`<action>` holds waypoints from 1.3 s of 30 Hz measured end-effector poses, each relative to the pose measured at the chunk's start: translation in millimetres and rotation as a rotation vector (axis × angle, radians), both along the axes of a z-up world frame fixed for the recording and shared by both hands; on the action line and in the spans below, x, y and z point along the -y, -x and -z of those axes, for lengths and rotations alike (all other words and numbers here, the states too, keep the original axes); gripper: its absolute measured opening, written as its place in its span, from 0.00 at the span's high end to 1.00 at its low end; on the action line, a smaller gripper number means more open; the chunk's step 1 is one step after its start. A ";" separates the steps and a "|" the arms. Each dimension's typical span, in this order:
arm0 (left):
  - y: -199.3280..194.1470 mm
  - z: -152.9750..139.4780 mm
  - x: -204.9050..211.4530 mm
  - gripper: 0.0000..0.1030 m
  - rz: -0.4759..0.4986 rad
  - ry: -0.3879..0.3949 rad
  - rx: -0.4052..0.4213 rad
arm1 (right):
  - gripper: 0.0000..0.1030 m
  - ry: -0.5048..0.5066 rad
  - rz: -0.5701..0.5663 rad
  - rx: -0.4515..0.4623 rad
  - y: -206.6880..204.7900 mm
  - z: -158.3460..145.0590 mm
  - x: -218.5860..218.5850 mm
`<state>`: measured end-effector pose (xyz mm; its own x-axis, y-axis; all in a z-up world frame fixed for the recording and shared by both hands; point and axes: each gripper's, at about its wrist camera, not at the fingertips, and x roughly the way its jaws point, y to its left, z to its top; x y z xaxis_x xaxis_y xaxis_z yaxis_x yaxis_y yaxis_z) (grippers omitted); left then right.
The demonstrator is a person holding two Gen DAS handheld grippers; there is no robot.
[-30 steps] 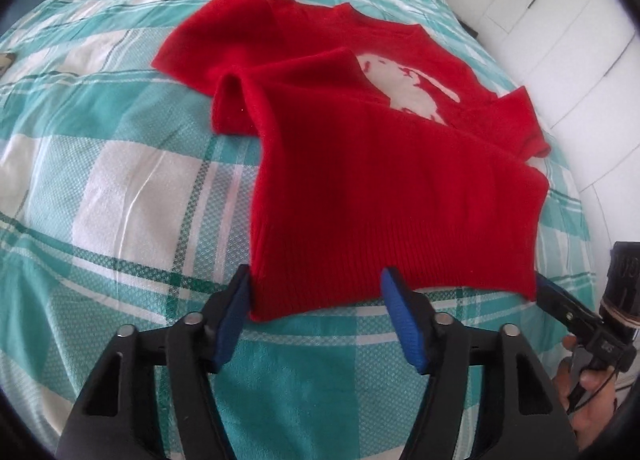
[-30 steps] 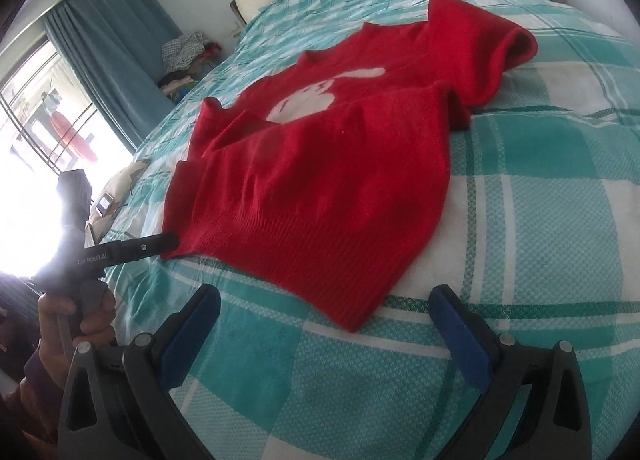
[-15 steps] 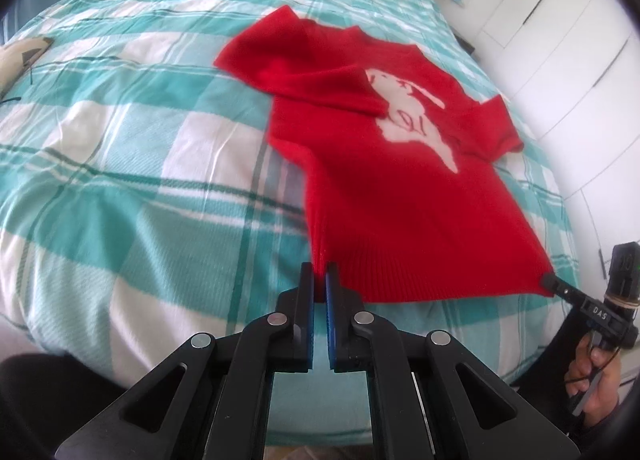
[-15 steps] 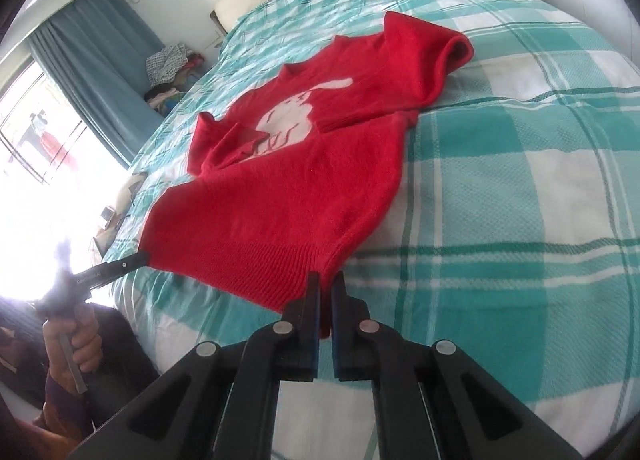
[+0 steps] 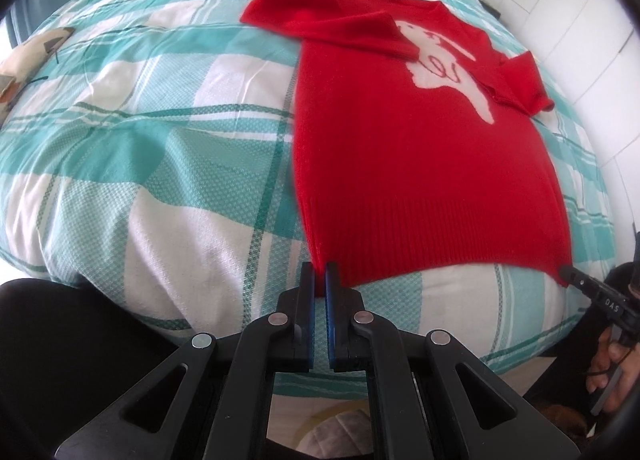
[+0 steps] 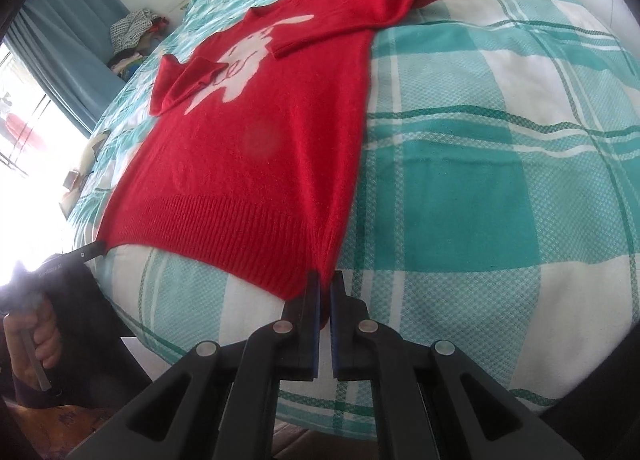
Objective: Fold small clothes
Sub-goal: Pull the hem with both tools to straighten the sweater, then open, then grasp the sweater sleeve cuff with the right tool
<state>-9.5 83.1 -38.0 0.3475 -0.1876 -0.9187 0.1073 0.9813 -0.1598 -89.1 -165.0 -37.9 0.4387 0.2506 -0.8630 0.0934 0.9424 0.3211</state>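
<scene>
The sweater (image 5: pixel 420 164) is red knitted cloth, soft and matt, a little fuzzy, with a ribbed band along the near hem and a smooth white figure knitted in the chest. The bed cover (image 5: pixel 168 164) is woven cloth with a fine dotted, waffle-like texture, matt, in teal and white checks, lightly wrinkled. The left gripper (image 5: pixel 320 276) has arms of black matt plastic with small shiny metal pins and blue pads (image 5: pixel 330 300) that look rubbery. The right gripper (image 6: pixel 325 292) looks the same: black matt plastic, silver metal pins. The curtain (image 6: pixel 76 48) at the far left is blue-grey cloth, matt, in soft folds. The cupboard doors (image 5: pixel 580 32) at the far right are white, smooth and a little glossy.
</scene>
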 end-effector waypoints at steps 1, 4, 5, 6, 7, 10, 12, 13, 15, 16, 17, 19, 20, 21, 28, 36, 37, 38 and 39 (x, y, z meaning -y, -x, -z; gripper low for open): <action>-2.8 5.4 1.0 0.98 -0.007 -0.003 -0.015 | 0.97 0.000 0.004 -0.007 -2.0 5.1 0.4; -4.8 12.3 7.1 0.98 -0.013 -0.037 -0.029 | 0.97 -0.001 0.016 -0.020 -7.4 19.8 -0.6; -3.5 11.8 9.0 0.97 -0.010 -0.053 -0.025 | 0.97 0.011 0.012 -0.013 -7.9 21.1 -2.7; -3.1 11.4 11.1 0.96 -0.004 -0.069 -0.022 | 0.97 0.024 0.007 -0.005 -7.2 20.3 -4.0; -2.5 10.5 12.3 0.93 -0.003 -0.083 -0.016 | 0.97 0.030 0.003 0.000 -6.1 19.0 -4.7; 3.0 0.6 9.9 0.79 -0.019 -0.073 0.012 | 0.91 0.014 0.004 0.015 -2.9 14.4 -1.9; 10.5 -11.2 6.9 0.53 -0.031 -0.066 0.047 | 0.75 0.023 -0.001 0.010 0.3 6.2 1.3; 15.9 -20.4 5.0 0.44 -0.035 -0.072 0.076 | 0.65 0.044 -0.003 0.013 3.0 -0.8 3.2; 24.9 -41.5 0.7 0.42 -0.040 -0.091 0.137 | 0.61 0.096 -0.017 0.036 7.9 -21.6 10.1; 27.2 -53.7 -1.7 0.41 -0.043 -0.087 0.169 | 0.61 0.133 -0.023 0.053 8.9 -34.6 14.8; 27.6 -66.3 -5.3 0.37 -0.045 -0.071 0.201 | 0.60 0.176 -0.028 0.077 7.6 -49.2 19.9; 21.2 -90.1 -6.4 0.27 -0.048 -0.022 0.267 | 0.59 0.287 -0.046 0.142 -2.9 -80.7 27.2; 14.0 -99.5 -3.4 0.20 -0.041 0.003 0.301 | 0.52 0.350 -0.067 0.179 -12.9 -94.6 27.9; 5.9 -106.6 0.5 0.17 -0.035 0.020 0.336 | 0.48 0.412 -0.095 0.214 -25.4 -105.4 25.6; -48.7 -72.9 36.3 0.15 -0.116 0.045 0.496 | 0.30 0.393 -0.421 0.340 -137.6 -84.3 -25.1; -57.9 -40.9 38.1 0.16 -0.111 -0.027 0.388 | 0.42 0.450 -0.498 0.270 -219.7 -10.2 -68.2; -59.4 -40.5 36.5 0.16 -0.121 -0.024 0.383 | 0.51 0.422 -0.473 0.245 -228.6 -3.1 -61.4; -60.6 -39.9 34.8 0.16 -0.129 -0.014 0.376 | 0.64 0.379 -0.442 0.225 -235.7 0.7 -52.0; -61.6 -39.0 33.2 0.16 -0.136 -0.001 0.368 | 0.70 0.341 -0.406 0.213 -240.2 0.5 -40.8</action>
